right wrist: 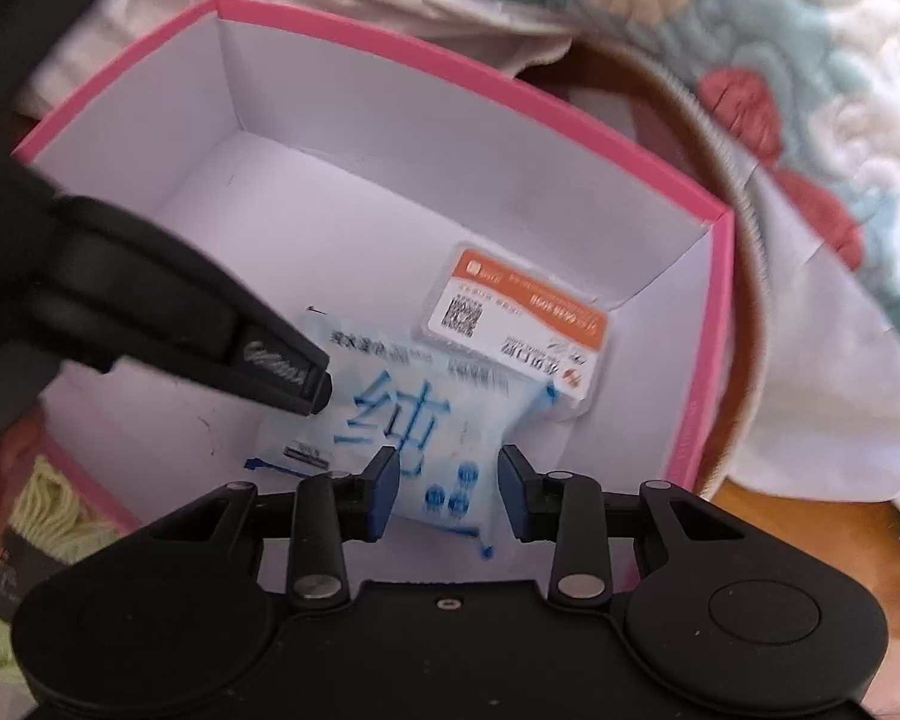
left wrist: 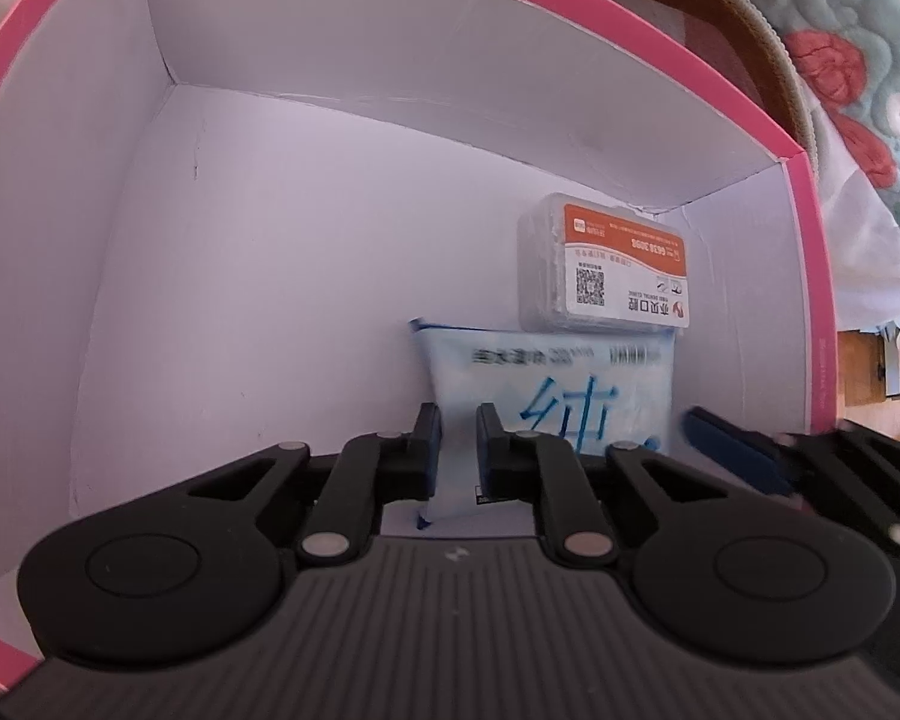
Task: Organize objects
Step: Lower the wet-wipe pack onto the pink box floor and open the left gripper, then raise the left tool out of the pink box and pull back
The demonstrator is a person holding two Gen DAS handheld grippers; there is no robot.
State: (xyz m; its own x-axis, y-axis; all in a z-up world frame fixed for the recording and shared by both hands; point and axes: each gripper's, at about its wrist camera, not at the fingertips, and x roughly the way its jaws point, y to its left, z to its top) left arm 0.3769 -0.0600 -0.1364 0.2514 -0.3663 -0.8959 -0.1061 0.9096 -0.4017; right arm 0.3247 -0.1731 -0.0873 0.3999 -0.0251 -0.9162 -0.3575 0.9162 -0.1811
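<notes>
Pink box (right wrist: 699,324) with white walls holds a blue-printed wipes packet (right wrist: 426,420); a clear orange-labelled case (right wrist: 510,318) touches it at 1 o'clock. Left gripper (left wrist: 456,432) pinches the packet's edge; right gripper (right wrist: 450,480) straddles it narrowly, whether gripping I cannot tell. Quilt (right wrist: 780,60) behind.

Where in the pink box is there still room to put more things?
The pink box has bare white floor along its far wall and left side. The corner nearest its right wall is crowded: the orange-labelled case lies against the blue-printed packet, with the left gripper and right gripper over the packet.
</notes>
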